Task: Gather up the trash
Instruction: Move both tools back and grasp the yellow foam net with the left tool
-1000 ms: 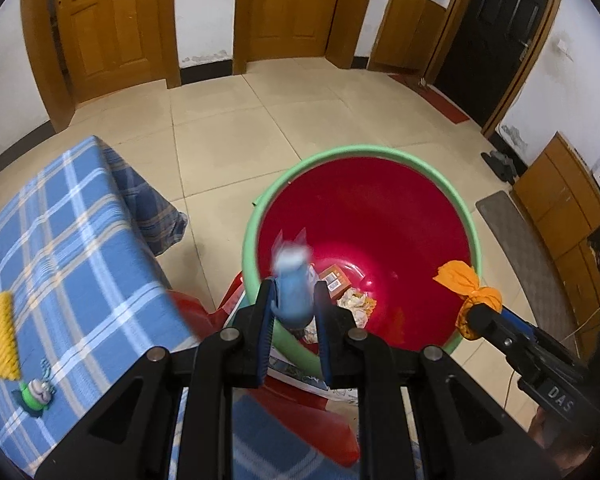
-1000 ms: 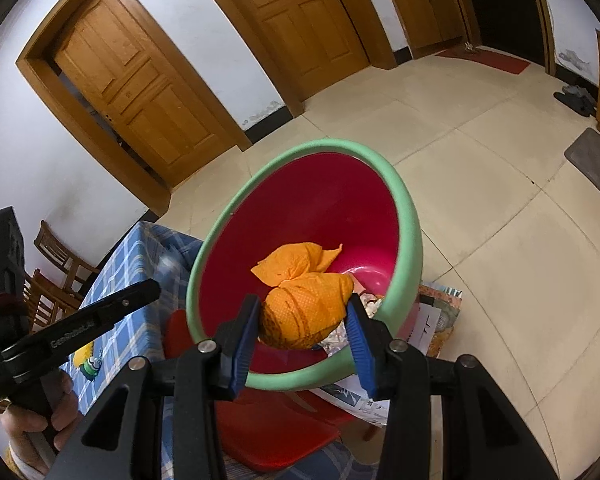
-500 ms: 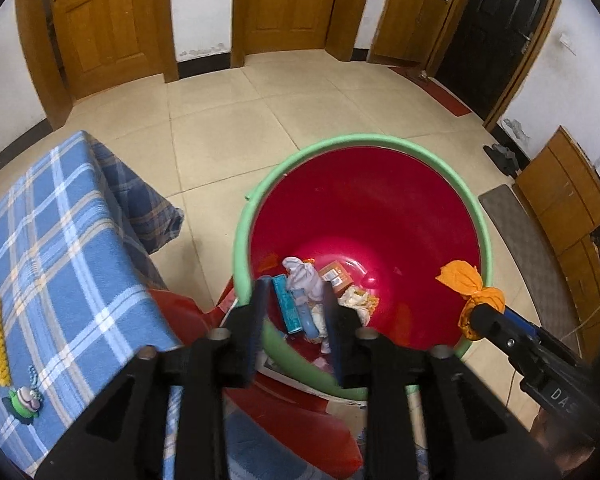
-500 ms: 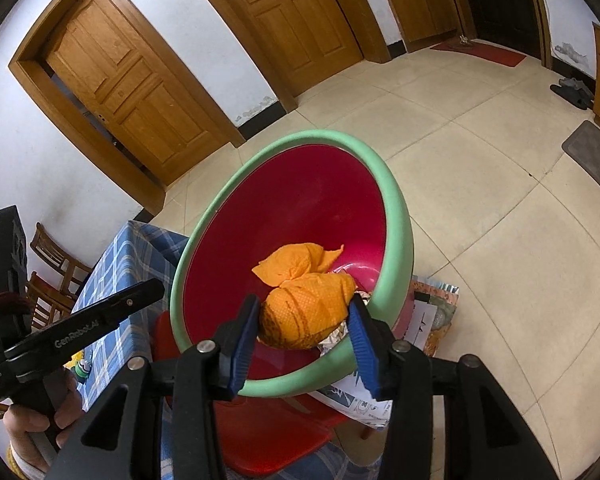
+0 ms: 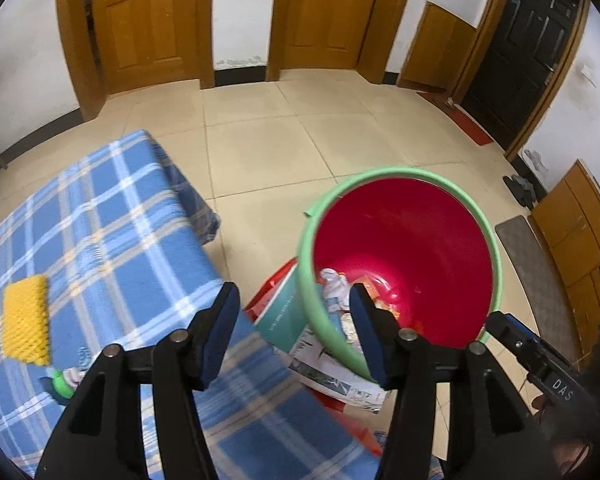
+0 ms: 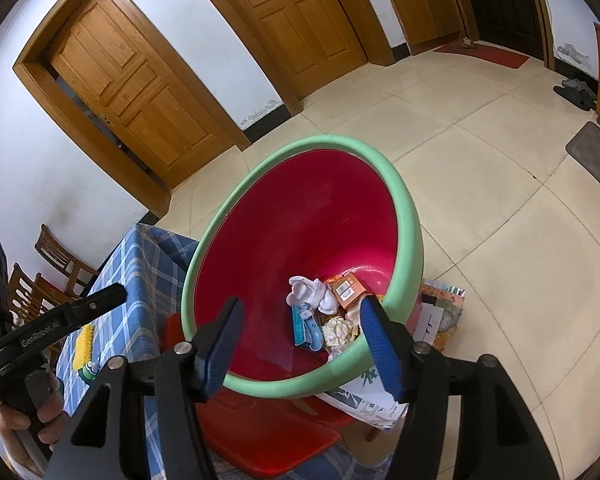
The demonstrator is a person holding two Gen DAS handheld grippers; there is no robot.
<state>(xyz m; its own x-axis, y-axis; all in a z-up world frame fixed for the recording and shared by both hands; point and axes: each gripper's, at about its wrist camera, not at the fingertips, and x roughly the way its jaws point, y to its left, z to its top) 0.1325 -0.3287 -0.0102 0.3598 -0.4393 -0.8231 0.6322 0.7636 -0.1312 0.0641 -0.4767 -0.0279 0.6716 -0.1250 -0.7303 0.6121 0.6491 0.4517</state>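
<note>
A red bin with a green rim (image 5: 396, 178) (image 6: 410, 216) stands beside the table and holds trash: a white crumpled piece (image 6: 310, 294), an orange box (image 6: 348, 289), a blue wrapper (image 6: 306, 326). The orange bundle is not in sight. My left gripper (image 5: 294, 334) is open and empty, near the bin's left rim over the table edge. My right gripper (image 6: 300, 346) is open and empty above the bin's near rim. On the table lie a yellow sponge (image 5: 25, 320) and a small green-and-white item (image 5: 64, 382).
A blue plaid tablecloth (image 5: 112, 240) covers the table at left. A red stool (image 6: 268, 432) and printed papers (image 5: 328, 368) lie under the bin. Tiled floor, wooden doors (image 5: 328, 12), a cabinet (image 5: 576, 224), a grey mat (image 5: 536, 276) and wooden chairs (image 6: 40, 276) surround it.
My left gripper dropped the blue item into the bin, opened wide and swung left. My right gripper opened and the orange bundle is gone from it.
</note>
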